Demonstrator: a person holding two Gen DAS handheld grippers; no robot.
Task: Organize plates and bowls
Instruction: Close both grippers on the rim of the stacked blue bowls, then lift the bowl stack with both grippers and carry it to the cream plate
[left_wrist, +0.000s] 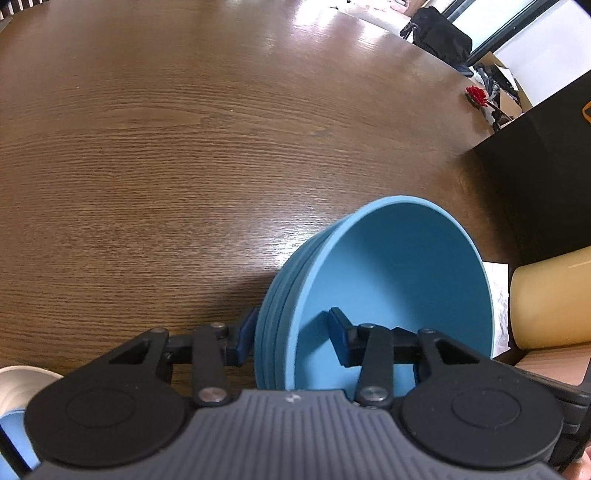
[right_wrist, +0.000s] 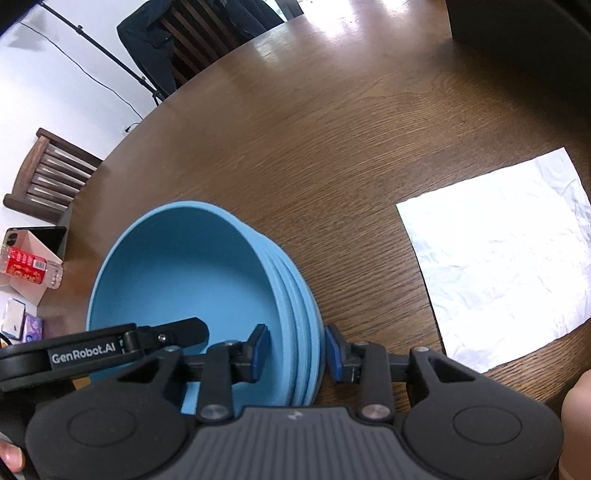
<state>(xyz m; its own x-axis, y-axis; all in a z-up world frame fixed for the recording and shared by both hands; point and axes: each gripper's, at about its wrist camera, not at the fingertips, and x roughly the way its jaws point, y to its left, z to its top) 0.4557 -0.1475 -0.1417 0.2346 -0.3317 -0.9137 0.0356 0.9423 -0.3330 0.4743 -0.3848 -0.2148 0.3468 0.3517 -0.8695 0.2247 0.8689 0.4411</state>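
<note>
On the brown wood-grain round table (left_wrist: 147, 147) stands one stack of nested light-blue plastic bowls (left_wrist: 388, 280). Its rims show as four or five close bands down the side; the exact count cannot be told. The stack sits low and right of centre in the left wrist view, low and left of centre in the right wrist view.

Two grippers straddle the stack's wall from opposite sides. The left gripper (left_wrist: 291, 334) has one blue pad against the outer rims and the other inside the top bowl. The right gripper (right_wrist: 297, 349) likewise has one pad inside and one just outside the rims. Whether either pair actually presses on the wall cannot be told.

One crumpled white paper sheet (right_wrist: 498, 258) lies flat on the table at the right of the right wrist view, apart from the bowls. One pale yellow rounded vessel (left_wrist: 546, 299) fills the right edge of the left wrist view, with a black box (left_wrist: 546, 166) above it and a small red flower (left_wrist: 476, 94) at the table's far edge.

White lettering reading "GenRobot.AI" (right_wrist: 85, 356) shows on the black gripper body at the lower left of the right wrist view. A clear bottle with a red label (right_wrist: 29, 269) lies at the left edge; its print is too small to read.

Beyond the table are two dark wooden slat-back chairs (right_wrist: 51, 173) and a white wall.
</note>
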